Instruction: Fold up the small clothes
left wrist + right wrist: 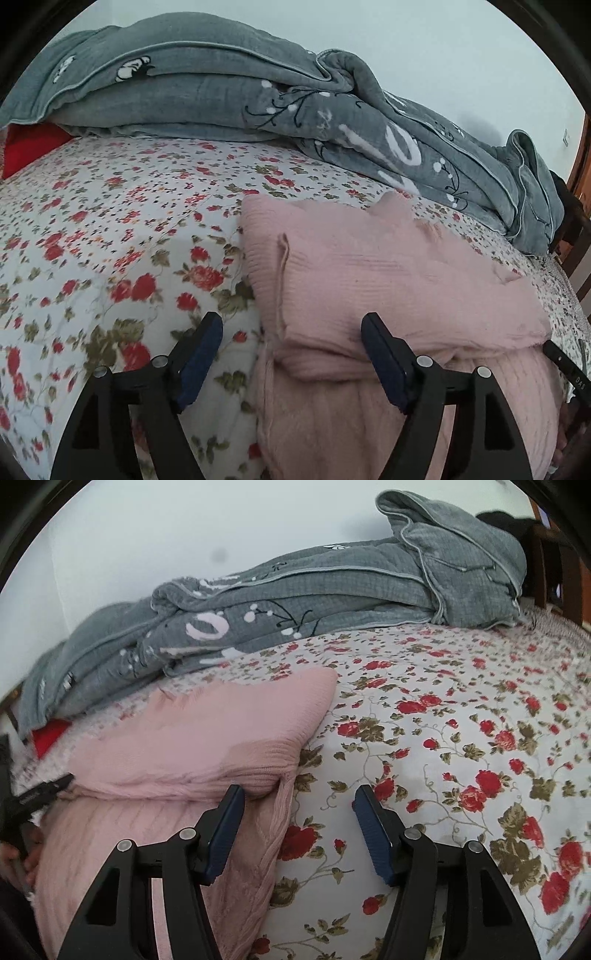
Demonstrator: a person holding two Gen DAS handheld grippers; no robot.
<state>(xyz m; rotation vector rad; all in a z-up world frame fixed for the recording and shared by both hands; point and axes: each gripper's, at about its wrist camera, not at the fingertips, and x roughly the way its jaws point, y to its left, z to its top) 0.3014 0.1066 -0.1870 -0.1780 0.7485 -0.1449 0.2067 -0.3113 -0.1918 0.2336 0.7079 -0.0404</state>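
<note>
Bed surface [110,229]: a floral-print sheet fills most of both views. In the left wrist view the broad open stretch runs left of the garment; in the right wrist view it runs right and far. This is judged the best room for moving or for setting a finished piece aside.

Grey blanket [207,88]: heaped along the far side of the bed against the wall, reaching close to the garment's far edge (little spare room there). A red item [22,147] shows partly under its left end.

Pink knit garment [388,280]: lies at the near edge of the bed, between the two grippers. An upper layer is already folded over a lower layer, and its near folded edge forms a rounded ridge across the piece. Judged progress: at least one fold is made; the lower layer extends nearer than the ridge, so a further fold or a squaring-up likely remains.

Garment edges: the left edge is straight with a raised seam; the far right corner is rumpled.

Left gripper [291,354]: jaws spread wide, holding nothing, straddling the garment's left edge (right finger over the knit, left finger over the sheet).

Right gripper [299,830]: jaws spread wide, holding nothing, straddling the garment's right edge; its left finger is close against the fold ridge (contact cannot be confirmed).
</note>
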